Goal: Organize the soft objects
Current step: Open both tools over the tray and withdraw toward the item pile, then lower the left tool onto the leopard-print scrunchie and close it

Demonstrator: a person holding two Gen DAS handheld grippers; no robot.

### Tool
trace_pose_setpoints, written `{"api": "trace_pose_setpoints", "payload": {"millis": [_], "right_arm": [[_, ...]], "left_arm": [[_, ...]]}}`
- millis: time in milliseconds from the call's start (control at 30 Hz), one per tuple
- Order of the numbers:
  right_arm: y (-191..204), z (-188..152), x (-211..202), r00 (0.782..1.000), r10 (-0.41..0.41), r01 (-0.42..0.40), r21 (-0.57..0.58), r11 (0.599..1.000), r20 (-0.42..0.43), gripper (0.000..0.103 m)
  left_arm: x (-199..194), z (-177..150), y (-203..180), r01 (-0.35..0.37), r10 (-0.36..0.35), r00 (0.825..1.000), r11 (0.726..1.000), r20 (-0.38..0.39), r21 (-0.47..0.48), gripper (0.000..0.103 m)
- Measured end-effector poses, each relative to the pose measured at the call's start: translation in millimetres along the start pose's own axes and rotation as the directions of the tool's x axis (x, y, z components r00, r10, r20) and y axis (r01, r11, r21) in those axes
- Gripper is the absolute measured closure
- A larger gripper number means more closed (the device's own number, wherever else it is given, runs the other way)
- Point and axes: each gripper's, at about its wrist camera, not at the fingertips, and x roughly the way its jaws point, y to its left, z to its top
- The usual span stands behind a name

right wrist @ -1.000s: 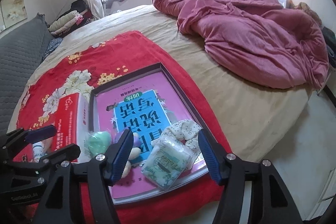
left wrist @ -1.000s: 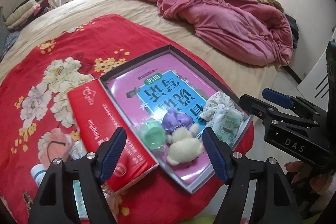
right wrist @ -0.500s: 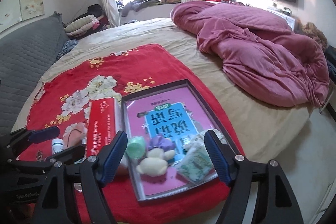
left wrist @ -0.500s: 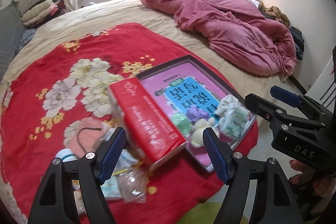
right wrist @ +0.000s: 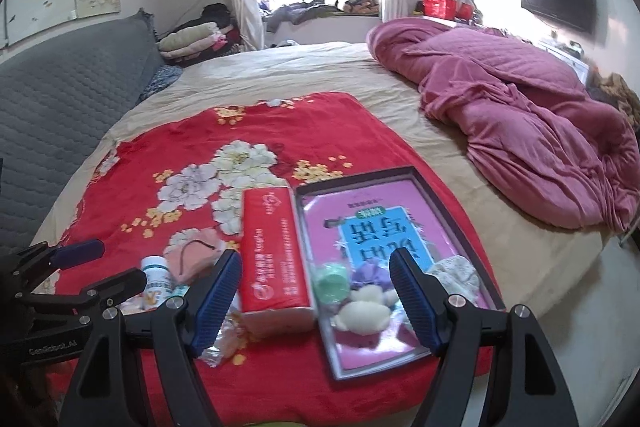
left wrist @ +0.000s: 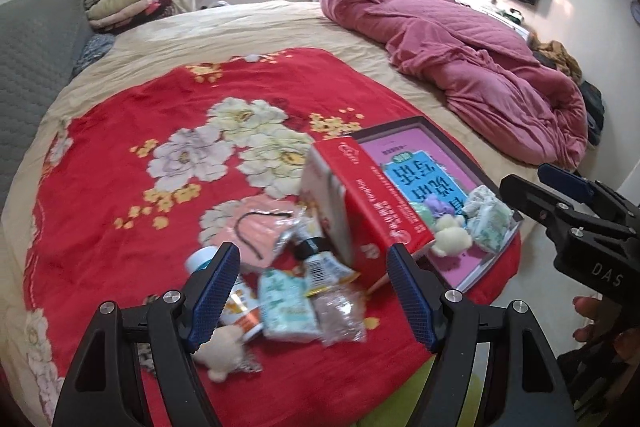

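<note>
Both your grippers, left (left wrist: 312,291) and right (right wrist: 314,295), hung empty with jaws apart above the red blanket (right wrist: 168,143); the right's had just widened.

cream plush toy (right wrist: 362,313): lying in shallow pink-lined tray (right wrist: 460,195), 6 o'clock end
mint round puff (right wrist: 330,283): 10 o'clock of it, touching

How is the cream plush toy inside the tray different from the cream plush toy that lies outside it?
The plush toy in the tray lies on the pink tray, beside a purple soft item. The plush toy outside lies on the red floral blanket, near the left claw, among packets and a white bottle. Both are cream, fluffy, ungripped.
</note>
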Motion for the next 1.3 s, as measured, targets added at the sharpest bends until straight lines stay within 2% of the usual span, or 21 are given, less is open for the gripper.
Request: {"api": "trace_pose_setpoints", "payload": {"millis": [367, 633, 933, 1300], "right_arm": [[56, 0, -11, 0.998, 0.059, -0.058, -0.081, 0.995, 0.014, 0.027], [86, -9, -11, 0.995, 0.096, -0.096, -0.117, 0.989, -0.004, 0.027], [107, -18, -9, 0.993, 0.112, -0.114, -0.155, 0.981, -0.020, 0.027], [119, -41, 7, 0.989, 0.123, -0.136, -0.166, 0.977, -0.087, 0.027]], "left_arm": [[-34, -16, 67, -0.061, 0.063, 0.998, 0.994, 0.026, -0.088, 0.026], [-46, -35, 110, -0.099, 0.103, 0.995, 0.983, 0.017, -0.157, 0.026], [-45, -58, 137, -0.124, 0.123, 0.992, 0.972, -0.016, -0.202, 0.026], [-34, -86, 150, -0.143, 0.133, 0.989, 0.967, -0.062, -0.213, 0.026]]}}
